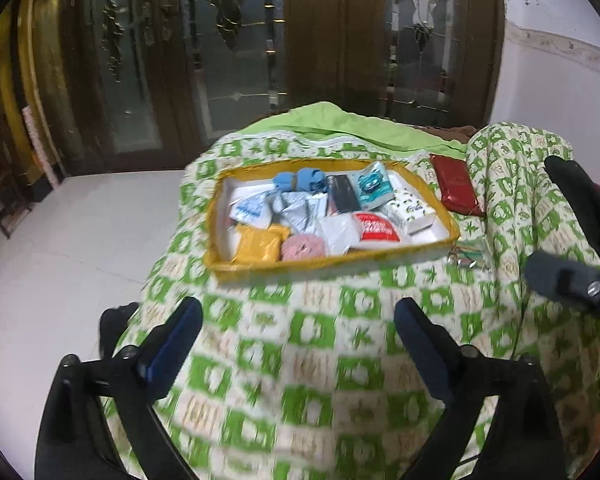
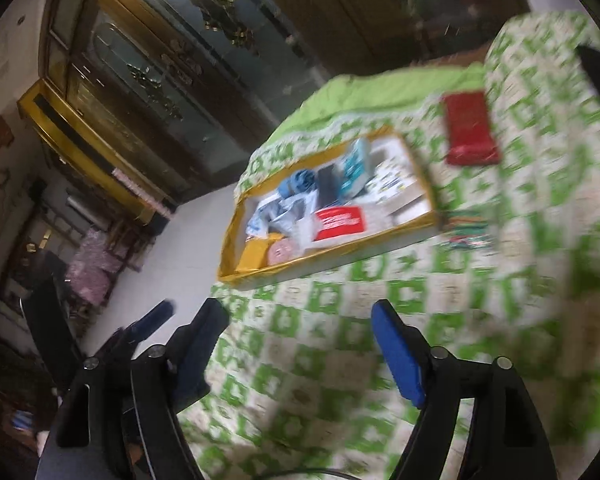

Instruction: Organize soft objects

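My left gripper (image 1: 298, 326) jaws spread wide and empty, my right gripper (image 2: 300, 330) likewise, yellow-rimmed shallow cardboard tray (image 1: 380, 262) of soft packets ahead of both, on green-and-white patterned quilt (image 1: 300, 360).

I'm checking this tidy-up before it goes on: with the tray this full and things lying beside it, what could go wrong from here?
1. The yellow tray is crowded; the pink roll and yellow pouch lie against its near wall, so adding more may push something over it.
2. The red pouch and a small colourful packet lie outside on the quilt and could be overlooked.
3. Both views are blurred; the open left gripper and right gripper hold nothing, and a hasty reach could snag the quilt.
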Motion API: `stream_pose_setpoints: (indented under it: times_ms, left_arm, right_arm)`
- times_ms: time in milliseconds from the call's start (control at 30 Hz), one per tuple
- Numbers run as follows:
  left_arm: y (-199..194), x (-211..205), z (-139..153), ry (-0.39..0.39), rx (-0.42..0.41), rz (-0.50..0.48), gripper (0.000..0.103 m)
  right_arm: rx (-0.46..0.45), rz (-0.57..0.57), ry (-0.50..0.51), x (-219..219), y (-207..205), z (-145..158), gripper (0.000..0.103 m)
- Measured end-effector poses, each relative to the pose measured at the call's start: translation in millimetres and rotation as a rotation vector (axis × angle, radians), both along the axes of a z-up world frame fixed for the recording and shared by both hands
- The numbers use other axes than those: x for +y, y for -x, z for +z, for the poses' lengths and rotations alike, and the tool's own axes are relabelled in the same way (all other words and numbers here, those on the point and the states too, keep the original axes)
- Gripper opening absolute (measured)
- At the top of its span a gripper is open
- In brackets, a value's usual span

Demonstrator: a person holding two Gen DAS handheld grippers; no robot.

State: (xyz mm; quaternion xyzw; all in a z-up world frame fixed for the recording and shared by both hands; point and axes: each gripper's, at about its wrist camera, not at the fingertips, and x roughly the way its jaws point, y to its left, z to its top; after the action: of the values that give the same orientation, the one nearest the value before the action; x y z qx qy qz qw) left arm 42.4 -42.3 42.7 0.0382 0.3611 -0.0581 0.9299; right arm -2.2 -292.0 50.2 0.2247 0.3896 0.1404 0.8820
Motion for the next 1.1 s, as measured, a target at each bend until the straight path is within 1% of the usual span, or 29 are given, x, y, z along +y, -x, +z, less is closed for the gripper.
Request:
stream_pose_setpoints:
  times_ms: [67, 133, 200, 300, 400, 467, 533, 733, 933, 1100]
  left_arm:
    - [13.3, 5.2, 1.3, 0.007, -0.004, 0.033, 0.099]
    - [26.0, 12.8, 2.8, 0.026, -0.003, 0.071, 0.101]
    - [35.8, 17.8, 5.2, 0.025, -0.010, 0.103, 0.102]
    - [50.2, 23.0, 10.7, 0.008, -0.038, 0.140, 0.103]
    - [61.8, 30.0, 17.1, 0.042, -0.057, 0.151, 0.103]
    - [66.2, 35.3, 19.8, 0.068, -0.059, 0.159, 0.103]
    - [68.7, 40.0, 22.1, 0.071, -0.059, 0.183, 0.103]
    - [71.8, 44.9, 23.4, 0.027, -0.076, 0.233, 0.103]
    - [73.0, 43.7, 22.2, -0.007, -0.086, 0.264, 0.103]
    - [73.8, 41.5, 23.6, -0.017, -0.095, 0.260, 0.103]
  right_arm:
    - [-0.031, -0.013, 0.065, 1.4, 17.9, 7.2, 0.086]
    - [-0.046, -0.013, 0.115, 2.9, 32.7, 12.7, 0.087]
    - [-0.054, -0.010, 0.159, 7.1, 42.6, 15.7, 0.087]
    - [-0.085, -0.009, 0.203, 13.4, 52.0, 21.9, 0.087]
    - [-0.157, -0.026, 0.270, 17.5, 58.7, 30.0, 0.087]
    - [-0.201, -0.039, 0.299, 18.3, 59.7, 33.4, 0.089]
    - [-0.220, -0.041, 0.326, 18.2, 57.3, 33.4, 0.092]
    - [-0.171, -0.038, 0.331, 13.9, 49.1, 19.7, 0.092]
    - [-0.188, -0.037, 0.351, 16.2, 51.1, 20.7, 0.092]
    - [-0.191, -0.033, 0.353, 17.4, 51.6, 21.7, 0.092]
